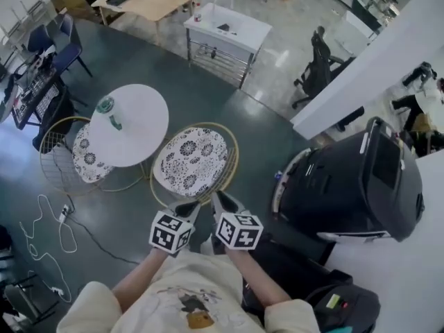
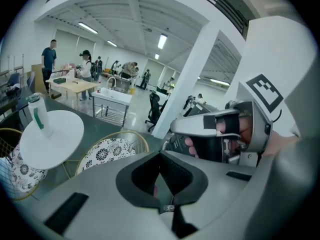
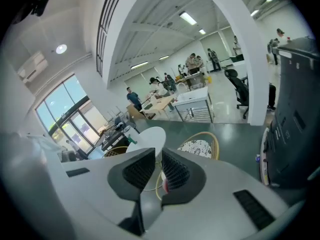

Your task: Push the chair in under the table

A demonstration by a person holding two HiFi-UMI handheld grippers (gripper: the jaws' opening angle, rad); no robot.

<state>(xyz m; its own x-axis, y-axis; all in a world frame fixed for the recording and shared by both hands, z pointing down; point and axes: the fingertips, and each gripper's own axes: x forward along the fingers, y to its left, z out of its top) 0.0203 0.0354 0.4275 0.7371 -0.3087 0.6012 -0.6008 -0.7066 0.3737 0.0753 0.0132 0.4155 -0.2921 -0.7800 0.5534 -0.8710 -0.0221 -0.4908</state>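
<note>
A round white table (image 1: 139, 127) stands on the dark green floor (image 1: 229, 116), with a cup (image 1: 106, 107) with a green lid upright on its top, toward the side away from the chair. The chair (image 1: 191, 161), which has a gold wire frame and a black-and-white flowered cushion, stands just beside the table on the side nearest the person. Nearly all of its seat lies out from under the tabletop, and only its rim comes close to the table's edge. A second chair (image 1: 82, 155) of the same kind sits on another side of the table, with part of its cushion tucked beneath the top. Both grippers hang in the air on the side of the first chair away from the table, side by side and close to the person's chest, touching neither chair nor table. The left gripper (image 2: 160, 156) is clenched, its black pads pressed together with nothing between them. The right gripper (image 3: 157, 156) is released: its pads stand a narrow gap apart and grasp nothing. Farther from the table, past the first chair, sits a big black machine (image 1: 354, 186) against a white wall (image 1: 388, 54). A white cable (image 1: 48, 220) lies looped on the floor on the table's other side.
</note>
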